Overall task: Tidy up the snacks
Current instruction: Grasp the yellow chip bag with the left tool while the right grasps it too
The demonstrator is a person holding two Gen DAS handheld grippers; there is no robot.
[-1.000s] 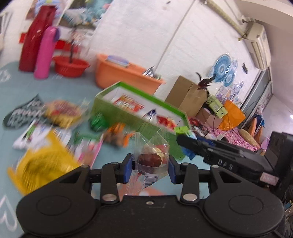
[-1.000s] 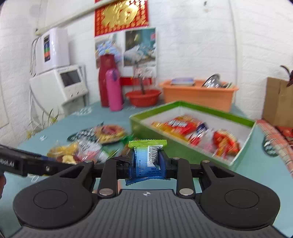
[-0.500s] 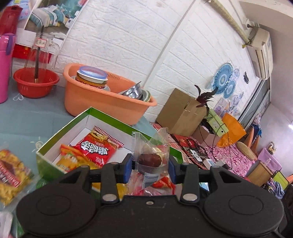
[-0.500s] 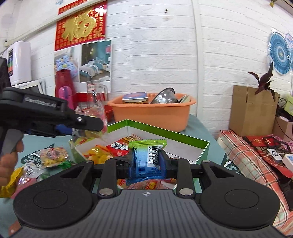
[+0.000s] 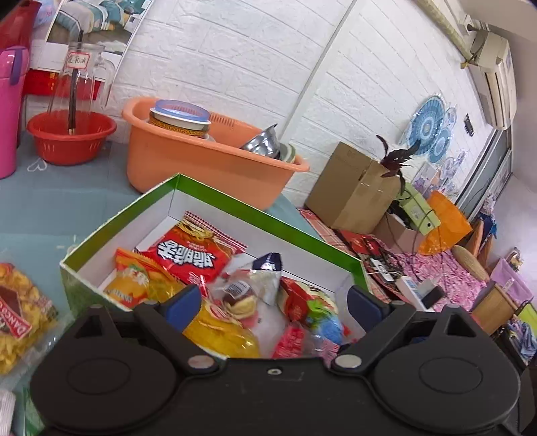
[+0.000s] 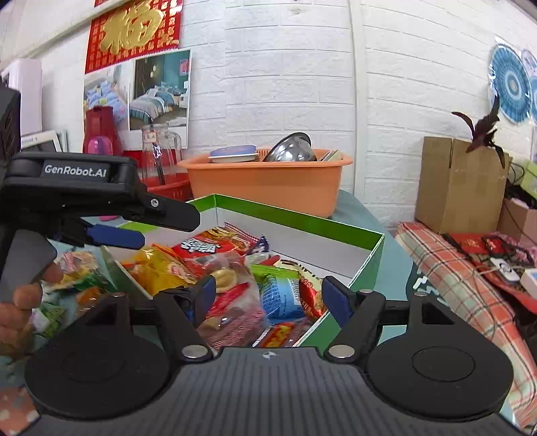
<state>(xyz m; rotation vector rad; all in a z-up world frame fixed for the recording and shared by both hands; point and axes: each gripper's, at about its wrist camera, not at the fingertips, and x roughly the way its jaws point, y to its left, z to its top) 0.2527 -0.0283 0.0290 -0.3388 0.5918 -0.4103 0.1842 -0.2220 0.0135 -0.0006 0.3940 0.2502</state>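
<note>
A white embossed-brick wall (image 6: pixel 285 84) rises ahead of the claw, a red gold-lettered banner (image 6: pixel 134 30) up left, a brown cardboard box (image 6: pixel 459 184) right.

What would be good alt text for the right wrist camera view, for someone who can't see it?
The right gripper, jaws open and empty, hovers over a green box filled with snack packets, including a blue packet. The left gripper, also open, reaches in from the left; an orange basin stands behind the box against a white brick wall.

orange basin (image 5: pixel 201 164) beside red basket (image 5: pixel 67 141), cardboard box (image 5: pixel 349 191) beyond.
</note>
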